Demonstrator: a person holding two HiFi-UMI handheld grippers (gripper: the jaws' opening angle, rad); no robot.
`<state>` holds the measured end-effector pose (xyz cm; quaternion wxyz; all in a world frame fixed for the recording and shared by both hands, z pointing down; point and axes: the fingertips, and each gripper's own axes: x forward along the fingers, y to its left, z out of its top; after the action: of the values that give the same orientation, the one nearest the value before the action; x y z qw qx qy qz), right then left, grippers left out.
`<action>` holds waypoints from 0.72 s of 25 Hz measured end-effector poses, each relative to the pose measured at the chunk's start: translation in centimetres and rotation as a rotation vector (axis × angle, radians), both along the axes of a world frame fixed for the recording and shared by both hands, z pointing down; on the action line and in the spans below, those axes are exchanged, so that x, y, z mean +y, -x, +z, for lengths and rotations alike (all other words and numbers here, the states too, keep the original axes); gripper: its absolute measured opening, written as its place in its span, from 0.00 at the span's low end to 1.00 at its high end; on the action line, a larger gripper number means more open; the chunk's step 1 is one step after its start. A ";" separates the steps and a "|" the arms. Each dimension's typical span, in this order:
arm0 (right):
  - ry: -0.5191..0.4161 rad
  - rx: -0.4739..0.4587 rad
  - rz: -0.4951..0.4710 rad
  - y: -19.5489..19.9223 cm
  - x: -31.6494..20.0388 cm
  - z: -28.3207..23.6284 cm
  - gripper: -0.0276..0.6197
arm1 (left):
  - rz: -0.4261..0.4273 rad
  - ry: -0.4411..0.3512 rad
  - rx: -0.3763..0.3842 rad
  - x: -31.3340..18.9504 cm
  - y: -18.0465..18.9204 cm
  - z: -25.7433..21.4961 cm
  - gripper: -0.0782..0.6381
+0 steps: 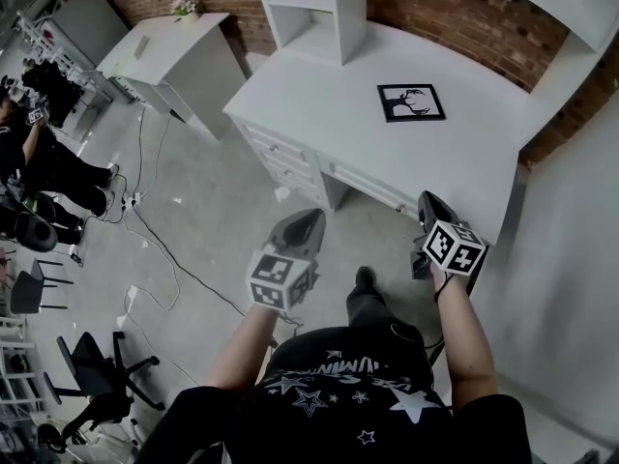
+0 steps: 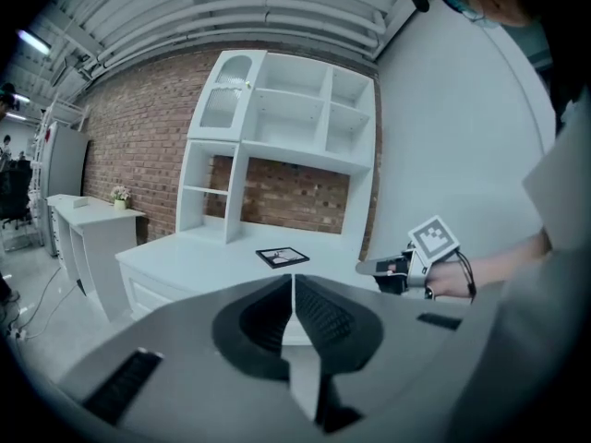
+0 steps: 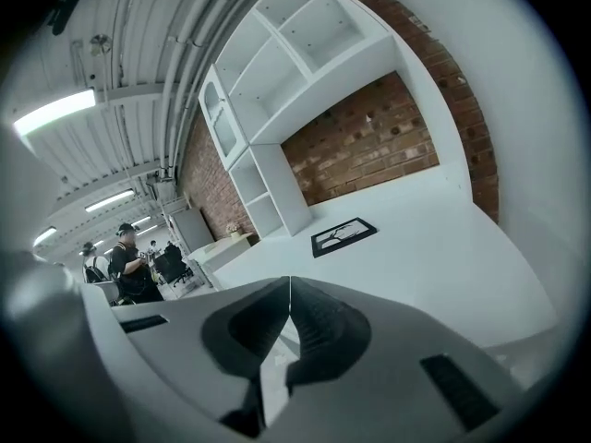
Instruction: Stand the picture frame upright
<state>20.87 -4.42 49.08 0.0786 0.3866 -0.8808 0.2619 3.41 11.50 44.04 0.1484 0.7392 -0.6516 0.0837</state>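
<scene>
A black picture frame [image 1: 411, 101] lies flat on the white desk [image 1: 329, 104], face up, with a dark drawing on white. It also shows as the frame [image 2: 283, 257] in the left gripper view and the frame [image 3: 343, 235] in the right gripper view. My left gripper [image 1: 308, 218] hangs over the floor in front of the desk, shut and empty. My right gripper [image 1: 428, 201] is at the desk's near right corner, shut with nothing in it. Both are well short of the frame. The right gripper [image 2: 369, 267] is visible from the left gripper view.
A white shelf unit [image 1: 324, 8] stands at the back of the desk against a brick wall. A second white cabinet [image 1: 179, 56] with a small plant [image 1: 184, 8] is to the left. Cables [image 1: 160, 249] trail over the floor; office chairs [image 1: 92, 370] and people stand far left.
</scene>
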 end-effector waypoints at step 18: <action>0.192 0.012 0.007 3.7 -14.6 5.4 0.07 | -0.091 0.086 0.003 -14.1 4.9 1.5 0.14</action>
<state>17.12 -19.03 54.50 0.1198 0.3818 -0.8498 0.3431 -1.47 -2.64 45.52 0.1845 0.7020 -0.6800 0.1037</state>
